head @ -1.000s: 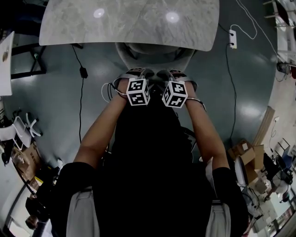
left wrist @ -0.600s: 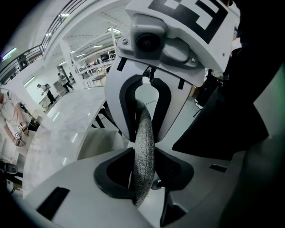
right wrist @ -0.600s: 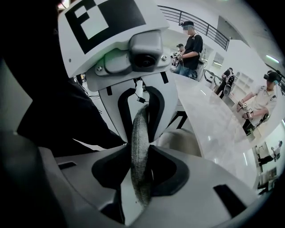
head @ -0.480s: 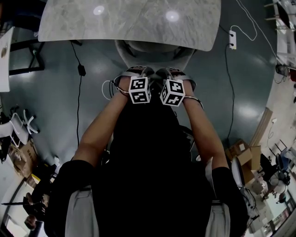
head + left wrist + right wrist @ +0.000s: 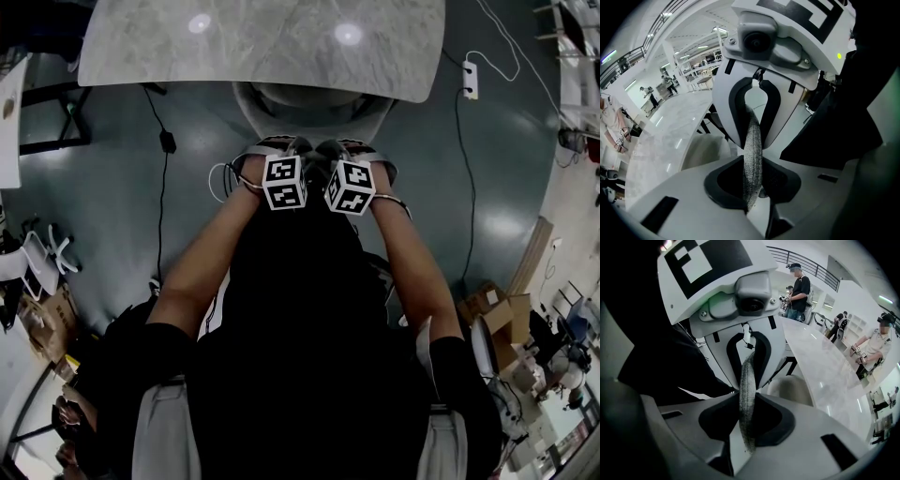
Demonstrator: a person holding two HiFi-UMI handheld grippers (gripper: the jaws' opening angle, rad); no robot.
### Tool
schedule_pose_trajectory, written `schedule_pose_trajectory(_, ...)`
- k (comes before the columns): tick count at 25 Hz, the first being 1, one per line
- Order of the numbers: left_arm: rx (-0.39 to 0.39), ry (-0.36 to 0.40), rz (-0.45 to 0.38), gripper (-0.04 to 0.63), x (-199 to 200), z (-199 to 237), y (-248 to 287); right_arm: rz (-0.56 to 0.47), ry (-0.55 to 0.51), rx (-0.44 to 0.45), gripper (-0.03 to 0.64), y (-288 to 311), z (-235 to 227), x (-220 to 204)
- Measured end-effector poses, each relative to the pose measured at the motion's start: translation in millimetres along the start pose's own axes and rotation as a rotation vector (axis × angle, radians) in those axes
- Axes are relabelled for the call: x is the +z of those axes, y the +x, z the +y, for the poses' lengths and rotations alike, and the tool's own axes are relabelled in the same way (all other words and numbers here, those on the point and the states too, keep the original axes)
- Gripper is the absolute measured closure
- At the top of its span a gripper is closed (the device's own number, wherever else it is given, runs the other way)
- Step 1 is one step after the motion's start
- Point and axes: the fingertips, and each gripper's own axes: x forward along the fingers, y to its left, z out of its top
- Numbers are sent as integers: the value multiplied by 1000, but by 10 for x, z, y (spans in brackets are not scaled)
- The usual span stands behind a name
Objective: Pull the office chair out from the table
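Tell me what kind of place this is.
Likely an open-plan office or lab: marble-top table with an office chair tucked under it, power strip on the floor, cardboard boxes aside.

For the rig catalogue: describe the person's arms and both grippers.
The left gripper and right gripper match: white shells, black jaw linings, a white cube with black square markers on each. A thin pale cable loops beside the left one. Black short sleeves, bare forearms. Both sets of jaws are closing on the grey chair back.
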Motion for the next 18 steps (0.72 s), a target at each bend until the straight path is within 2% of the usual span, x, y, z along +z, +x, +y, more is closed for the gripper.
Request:
schedule_pose_trajectory(9, -19, -20, 8, 512, 39, -38, -69, 5, 26, 10, 532, -35, 28, 26)
schedule_pose_trajectory(18, -36, -24, 14, 514, 31, -252, -70, 6, 39, 35, 532, -42, 242, 20)
